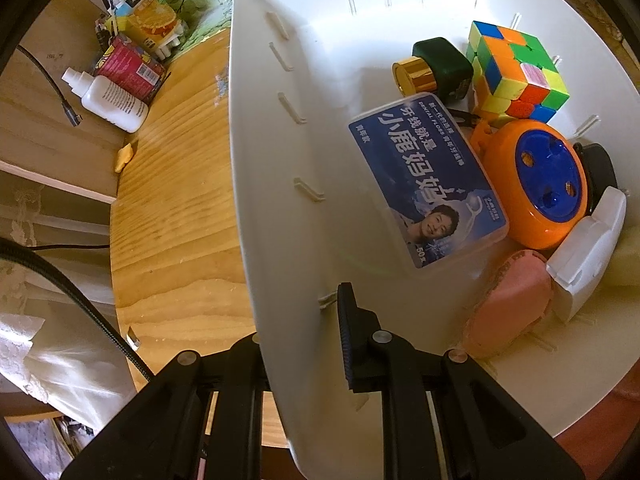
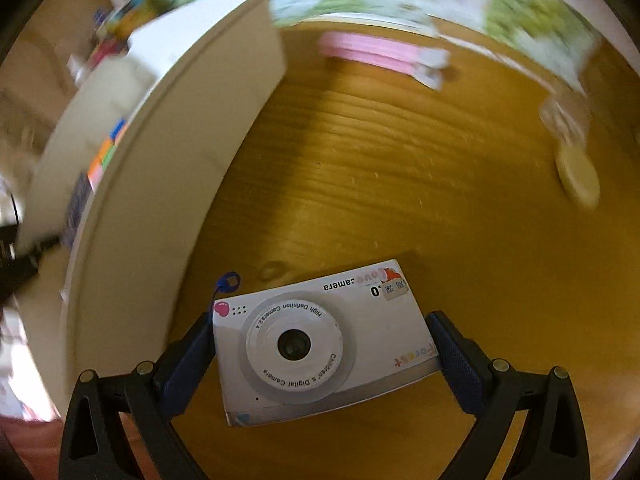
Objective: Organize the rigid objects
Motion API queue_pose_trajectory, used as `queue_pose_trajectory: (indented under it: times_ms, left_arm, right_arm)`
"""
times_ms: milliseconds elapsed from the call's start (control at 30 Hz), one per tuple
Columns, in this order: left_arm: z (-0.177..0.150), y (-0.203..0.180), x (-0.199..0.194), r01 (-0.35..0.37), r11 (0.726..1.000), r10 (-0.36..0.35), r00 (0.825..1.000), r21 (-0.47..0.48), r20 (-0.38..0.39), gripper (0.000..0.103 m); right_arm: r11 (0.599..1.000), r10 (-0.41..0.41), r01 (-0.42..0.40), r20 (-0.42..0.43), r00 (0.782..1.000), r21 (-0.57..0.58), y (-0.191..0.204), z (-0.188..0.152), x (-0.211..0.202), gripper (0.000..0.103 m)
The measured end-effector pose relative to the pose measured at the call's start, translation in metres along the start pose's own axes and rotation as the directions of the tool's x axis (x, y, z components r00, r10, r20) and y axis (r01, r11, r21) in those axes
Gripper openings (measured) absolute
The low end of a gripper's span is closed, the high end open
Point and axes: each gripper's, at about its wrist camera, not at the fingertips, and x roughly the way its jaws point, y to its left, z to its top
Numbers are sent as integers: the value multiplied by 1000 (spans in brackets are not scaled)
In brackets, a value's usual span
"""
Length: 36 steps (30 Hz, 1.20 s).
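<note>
My left gripper (image 1: 304, 320) is shut on the near wall of a white bin (image 1: 272, 160), one finger inside and one outside. In the bin lie a blue dental floss box (image 1: 424, 184), a colour cube (image 1: 516, 68), an orange and blue round toy (image 1: 540, 184), a dark green bottle with a gold cap (image 1: 436, 66), a pink case (image 1: 508, 304) and a white folded item (image 1: 588, 252). My right gripper (image 2: 324, 348) is shut on a white children's digital camera (image 2: 320, 344) above the wooden table (image 2: 380, 184). The bin (image 2: 152, 168) stands to its left.
On the table beyond the bin are a white spray bottle (image 1: 108, 100), a red packet (image 1: 128, 66), a juice carton (image 1: 148, 20) and a small yellow piece (image 1: 124, 156). In the right wrist view a pink flat item (image 2: 380, 54) and a pale round disc (image 2: 578, 176) lie on the table.
</note>
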Motion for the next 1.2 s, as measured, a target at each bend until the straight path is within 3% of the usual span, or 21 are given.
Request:
queue_pose_trajectory:
  times_ms: [200,300,367,433,467,633,900,1000,1200]
  left_arm:
    - [-5,-1,-1,12,1000,-13,1000,22,25,17]
    - [-6,3,-1,44,999,-45,998,26,32,17]
    - [-6,5,-1,68,997,-69,997,32,34,17]
    - [-6,7,-1,79,996,-80,996,38,33,17]
    - [-6,7,-1,85,996,-87,996,38,32,17]
    - [-7,12,-1,121,992,-122,992,35,36,17]
    - [-8,14,0,133,991,-134,990,31,43,17]
    - [-11,16,-1,146,989,-147,988,15,44,17]
    - [-13,16,-2,153,988,-152,987,-6,53,17]
  right_arm:
    - [983,23,-35,70,997,181,1,-21,-19,100]
    - [971,12,-42,129,992,234,4,-28,-38,91]
    - [965,1,-47,175,985,259,8,-31,-52,48]
    - [946,25,-97,229,973,309,4,-33,-63,43]
    - [941,39,-117,239,970,319,0,-17,-64,40]
    - [939,-13,-83,276,961,333,15,-16,-72,39]
    - [932,-61,-22,217,974,362,14,-32,-49,40]
    - [924,-60,-17,188,980,382,14,-34,-40,51]
    - [924,-59,0,143,988,383,19,-32,-23,59]
